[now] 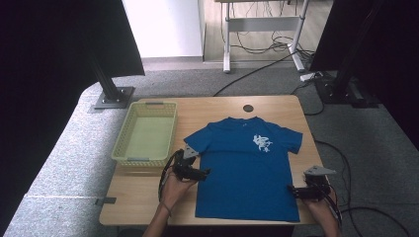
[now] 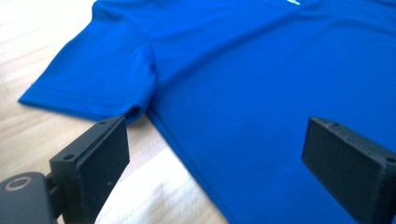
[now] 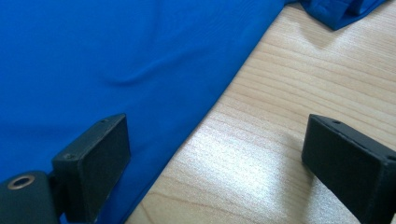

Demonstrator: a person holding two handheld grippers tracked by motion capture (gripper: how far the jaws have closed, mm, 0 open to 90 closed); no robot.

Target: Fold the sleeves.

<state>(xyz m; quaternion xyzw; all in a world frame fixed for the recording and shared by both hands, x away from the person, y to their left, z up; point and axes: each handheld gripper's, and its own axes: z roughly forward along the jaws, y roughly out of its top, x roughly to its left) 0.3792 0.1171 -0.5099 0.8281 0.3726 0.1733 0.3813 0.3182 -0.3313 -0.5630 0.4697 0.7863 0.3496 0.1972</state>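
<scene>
- The blue T-shirt [image 1: 247, 168] lay spread flat, front up, at the middle of the surface [image 1: 143, 195], collar toward 12 o'clock and hem toward 6 o'clock, which left both long side edges free to be reached from outside.
- The left tool [image 1: 201, 173] sat at the shirt's 9 o'clock edge, just below the sleeve [image 2: 93, 79]; its jaws stood wide apart and straddled the side seam, one over bare wood, one over cloth (a stance that I judged suited to pinching that edge for a fold).
- The right tool [image 1: 291, 190] mirrored it at about 4 o'clock, released as well, with the hemmed edge running between its jaws, gripping nothing.
- A pale green basket [image 1: 165, 106] waited at 10 o'clock, apart from the shirt, probably as the place for the folded garment.
</scene>
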